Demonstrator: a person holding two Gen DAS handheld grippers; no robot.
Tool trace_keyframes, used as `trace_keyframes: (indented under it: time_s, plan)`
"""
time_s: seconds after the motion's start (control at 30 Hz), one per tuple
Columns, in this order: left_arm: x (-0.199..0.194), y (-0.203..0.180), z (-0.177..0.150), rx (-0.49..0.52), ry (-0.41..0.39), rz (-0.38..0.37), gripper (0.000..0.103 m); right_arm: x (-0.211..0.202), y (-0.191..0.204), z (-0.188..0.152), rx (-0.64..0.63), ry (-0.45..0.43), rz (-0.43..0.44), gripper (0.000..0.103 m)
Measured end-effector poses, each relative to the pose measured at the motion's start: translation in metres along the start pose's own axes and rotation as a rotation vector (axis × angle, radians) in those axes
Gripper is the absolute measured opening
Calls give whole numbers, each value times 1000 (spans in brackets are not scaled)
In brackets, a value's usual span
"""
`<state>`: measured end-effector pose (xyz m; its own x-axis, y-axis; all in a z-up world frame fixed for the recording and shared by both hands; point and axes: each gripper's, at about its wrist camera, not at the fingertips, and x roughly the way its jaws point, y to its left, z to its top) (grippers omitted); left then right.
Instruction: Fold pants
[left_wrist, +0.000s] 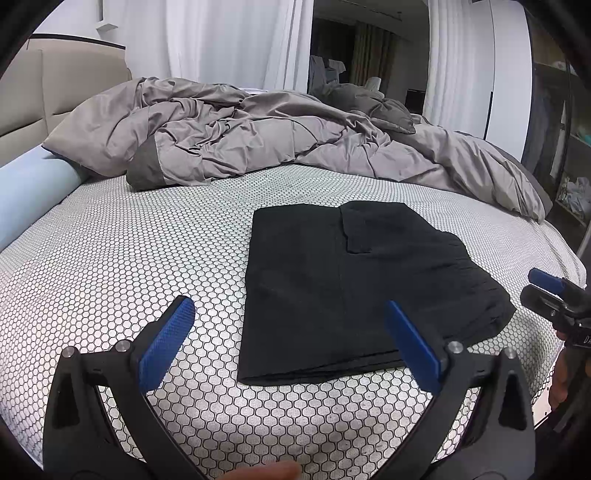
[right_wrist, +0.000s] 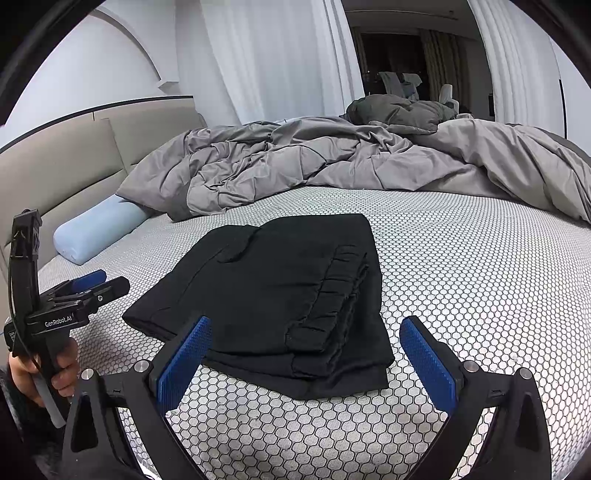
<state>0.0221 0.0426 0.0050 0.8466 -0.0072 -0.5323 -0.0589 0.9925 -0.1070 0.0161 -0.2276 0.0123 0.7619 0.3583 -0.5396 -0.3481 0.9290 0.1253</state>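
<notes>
Bases of the left tongs (left_wrist: 290, 341) cut off by the lower edge; same for the right tongs (right_wrist: 306, 356). Beyond the right tongs, pants (right_wrist: 280, 295) folded, inner layers hidden under the top one. Left of them, hand (right_wrist: 35, 373) only partly inside the frame. Far ahead, dark doorway (right_wrist: 413, 62) with furniture too small to identify. Bed (left_wrist: 147, 258) partly buried under the duvet (left_wrist: 258, 133).
</notes>
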Motion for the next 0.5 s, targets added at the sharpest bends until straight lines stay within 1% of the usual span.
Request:
trace_keyframes:
  time_s: [0.5]
  plan:
    - [0, 5, 1, 12, -10, -8, 102, 2, 0, -2, -5, 4, -3, 103]
